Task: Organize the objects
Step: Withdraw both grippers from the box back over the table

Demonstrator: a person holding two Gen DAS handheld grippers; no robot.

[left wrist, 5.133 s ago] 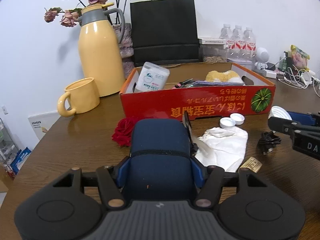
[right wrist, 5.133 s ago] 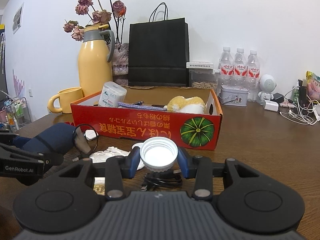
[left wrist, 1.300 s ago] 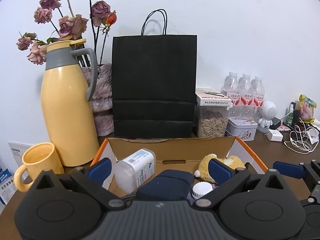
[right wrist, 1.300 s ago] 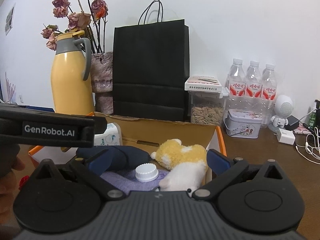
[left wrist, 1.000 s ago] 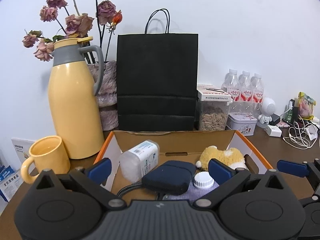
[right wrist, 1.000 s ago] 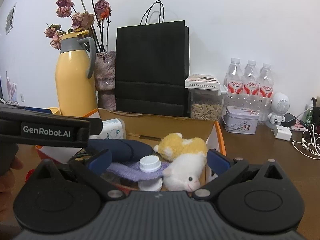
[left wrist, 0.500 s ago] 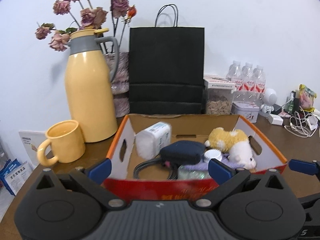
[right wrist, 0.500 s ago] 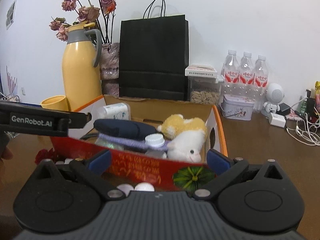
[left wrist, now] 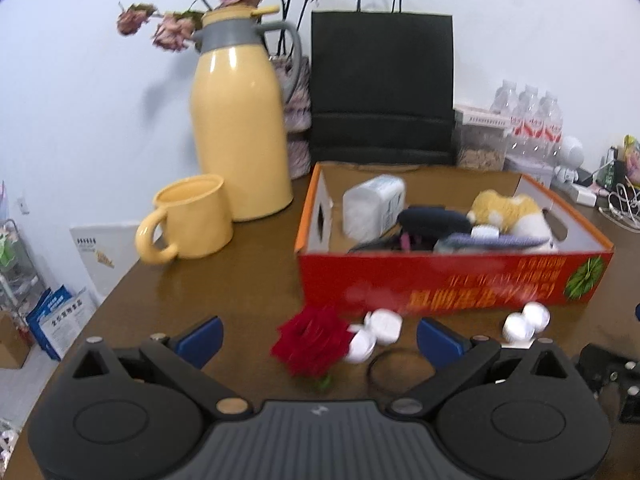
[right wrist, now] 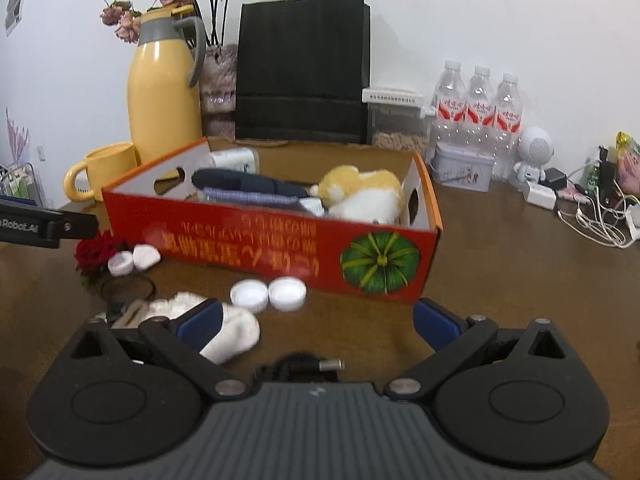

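Note:
A red cardboard box (left wrist: 452, 280) (right wrist: 256, 240) holds a dark blue pouch (left wrist: 434, 220) (right wrist: 248, 182), a white bottle (left wrist: 374, 204), a white cap (left wrist: 484, 233) and a plush toy (left wrist: 506, 210) (right wrist: 364, 192). My left gripper (left wrist: 318, 338) is open and empty above a red rose (left wrist: 312, 338) (right wrist: 96, 252). My right gripper (right wrist: 316, 320) is open and empty above a white cloth (right wrist: 224, 328) and a black cable (right wrist: 298, 366). White caps (left wrist: 384, 324) (right wrist: 268, 292) and a black ring (left wrist: 388, 368) lie in front of the box.
A yellow mug (left wrist: 188, 220) and yellow thermos (left wrist: 240, 128) stand left of the box. A black paper bag (left wrist: 382, 88), a seed jar (right wrist: 396, 128), water bottles (right wrist: 478, 100), a tin (right wrist: 462, 170) and chargers with cables (right wrist: 588, 208) stand behind and to the right.
Both grippers let go of the pouch and the cap in the box, then drew back and down toward the near table. Both jaws are open wide.

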